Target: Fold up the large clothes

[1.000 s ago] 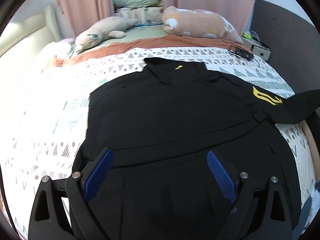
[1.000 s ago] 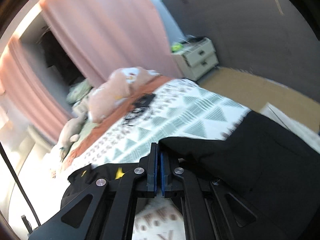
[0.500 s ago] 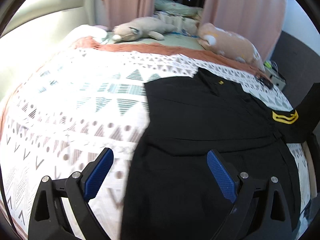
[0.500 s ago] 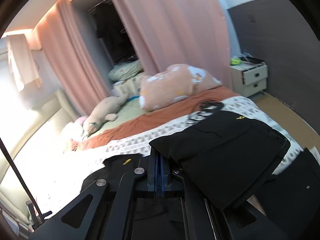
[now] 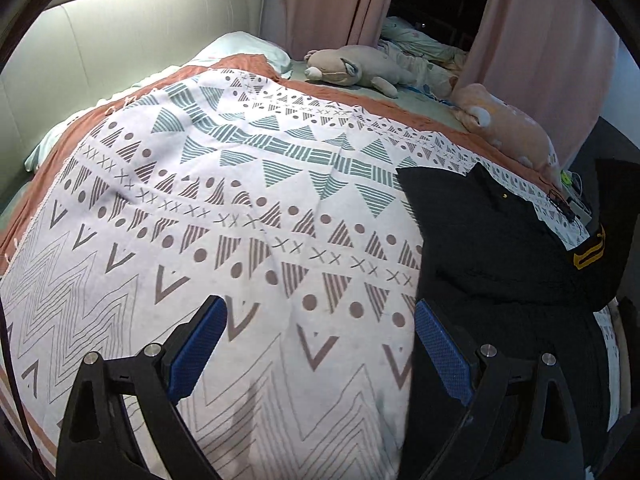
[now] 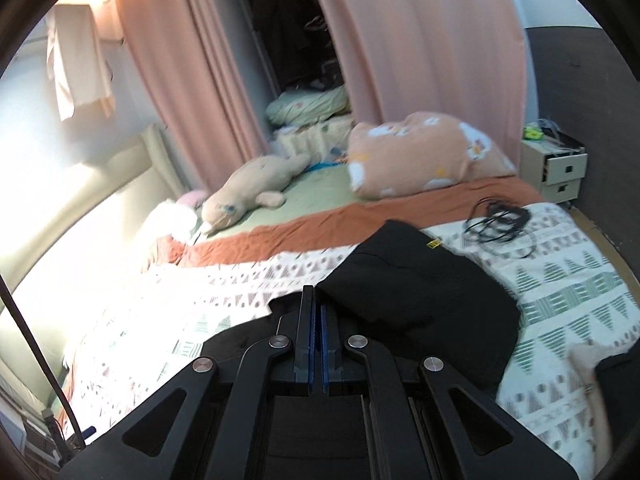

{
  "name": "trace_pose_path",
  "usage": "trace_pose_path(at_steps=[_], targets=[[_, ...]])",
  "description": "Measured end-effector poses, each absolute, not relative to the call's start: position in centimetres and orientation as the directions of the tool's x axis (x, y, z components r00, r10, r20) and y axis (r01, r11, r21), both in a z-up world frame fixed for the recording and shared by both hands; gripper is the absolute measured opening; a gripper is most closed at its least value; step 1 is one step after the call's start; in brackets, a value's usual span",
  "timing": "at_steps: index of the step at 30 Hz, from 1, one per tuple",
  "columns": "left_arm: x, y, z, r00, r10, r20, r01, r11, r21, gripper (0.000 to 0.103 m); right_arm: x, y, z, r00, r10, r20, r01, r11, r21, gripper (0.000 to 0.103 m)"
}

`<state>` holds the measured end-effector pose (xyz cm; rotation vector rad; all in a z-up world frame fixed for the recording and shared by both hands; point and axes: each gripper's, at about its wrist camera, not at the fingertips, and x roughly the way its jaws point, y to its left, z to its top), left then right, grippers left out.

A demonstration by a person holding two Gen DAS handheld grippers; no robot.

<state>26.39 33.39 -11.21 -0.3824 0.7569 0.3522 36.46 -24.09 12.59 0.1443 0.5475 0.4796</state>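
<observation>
A large black garment point(image 5: 492, 256) with a yellow emblem lies spread on the patterned bedspread point(image 5: 240, 208), at the right of the left wrist view. My left gripper point(image 5: 316, 344) is open and empty, over the bare bedspread just left of the garment's edge. My right gripper point(image 6: 315, 312) is shut on the black garment's sleeve point(image 6: 420, 296) and holds it lifted over the garment's body. The same raised sleeve point(image 5: 600, 240) hangs at the right edge of the left wrist view.
Two plush toys point(image 6: 248, 188) point(image 6: 424, 156) lie at the far side of the bed. A tangle of black cable point(image 6: 500, 220) rests on the bedspread beside the garment. A white nightstand point(image 6: 556, 168) stands by the dark wall. Pink curtains point(image 6: 420, 40) hang behind.
My left gripper has swung left off the garment to the bare bedspread. My right gripper has carried the pinched sleeve up and leftward over the garment.
</observation>
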Motion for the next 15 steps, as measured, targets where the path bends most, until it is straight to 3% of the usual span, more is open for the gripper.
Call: trace_pose_path(at_steps=[8, 15], targets=[[23.1, 37.2, -14.1, 0.67, 0.152, -0.727, -0.48, 0.835, -0.268, 0.096, 41.0, -14.0, 7.8, 0.658, 0.517, -0.547, -0.462, 0.851, 0.249, 0.0], [19.6, 39.1, -16.5, 0.678, 0.116, -0.725, -0.509, 0.787, -0.35, 0.096, 43.1, -5.3, 0.6, 0.607, 0.44, -0.662, -0.476, 0.868, 0.14, 0.0]])
